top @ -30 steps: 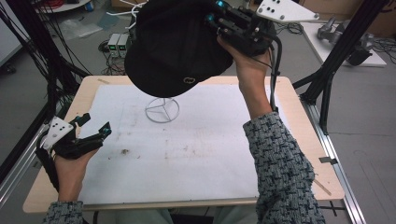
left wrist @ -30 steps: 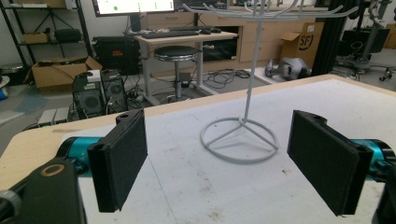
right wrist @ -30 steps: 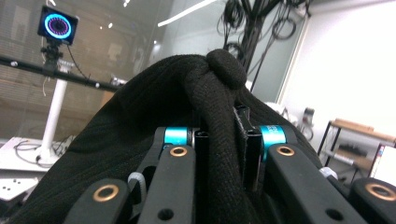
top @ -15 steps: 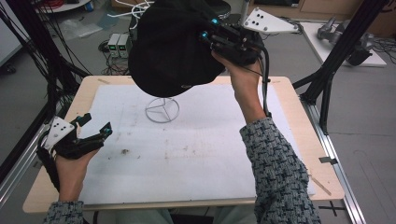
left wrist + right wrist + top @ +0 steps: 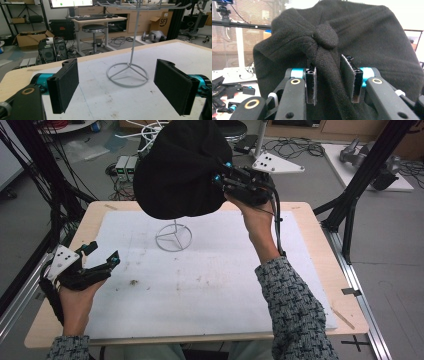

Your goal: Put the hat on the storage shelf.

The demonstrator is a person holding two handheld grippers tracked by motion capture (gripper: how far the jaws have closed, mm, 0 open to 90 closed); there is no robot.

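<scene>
The right gripper [image 5: 227, 179] is clamped on a black hat [image 5: 180, 167], seemingly above the stand [image 5: 173, 238]; left gripper [image 5: 97, 260] jaws gape apart.

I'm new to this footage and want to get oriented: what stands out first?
A black fabric cap held high over the table's far edge, a fold of it pinched in the right gripper. Under it stands a white wire rack on the white mat. The left gripper rests open at the near left.
</scene>
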